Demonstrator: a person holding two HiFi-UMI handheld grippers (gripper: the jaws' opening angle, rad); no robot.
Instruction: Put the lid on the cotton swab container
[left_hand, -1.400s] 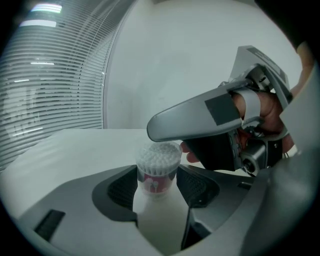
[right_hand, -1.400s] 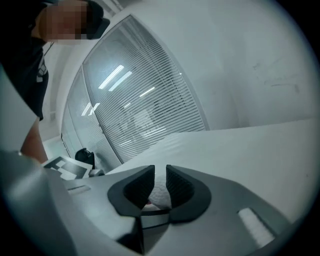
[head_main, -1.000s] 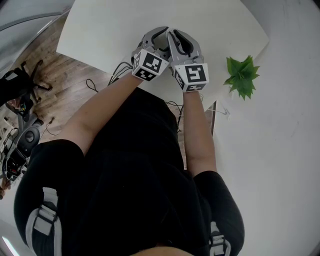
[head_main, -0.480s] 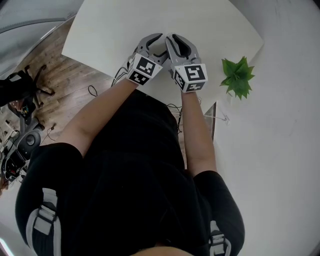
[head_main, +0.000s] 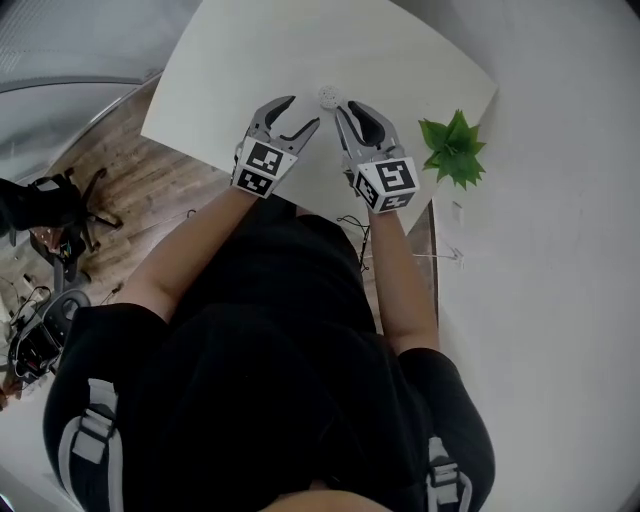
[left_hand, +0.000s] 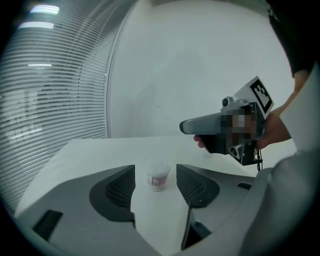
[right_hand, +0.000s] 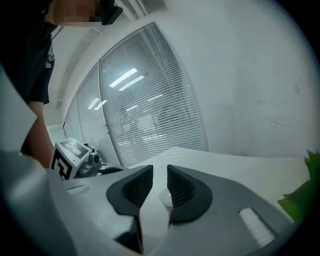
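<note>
The cotton swab container (head_main: 328, 96), a small clear cup full of white swabs, stands on the white table (head_main: 240, 60). In the head view it sits just beyond and between both grippers, touching neither. My left gripper (head_main: 297, 113) is open, and the container (left_hand: 158, 176) shows past its wide gap. My right gripper (head_main: 349, 114) has just been opening; its jaws stand a narrow gap apart with nothing between them. The container (right_hand: 165, 196) shows through that gap, partly hidden by the right jaw. I cannot tell whether a lid sits on it. The right gripper (left_hand: 187, 127) hangs above the table at the right.
A small green plant (head_main: 452, 150) stands at the table's right edge, close to my right hand, and shows as leaves (right_hand: 305, 195) in the right gripper view. The table's near edge (head_main: 300, 200) lies under my wrists. Slatted blinds (left_hand: 50, 100) line the far side.
Both grippers were pressed together over the table and hid the container. They have now drawn apart and lifted, and the container shows between their tips.
</note>
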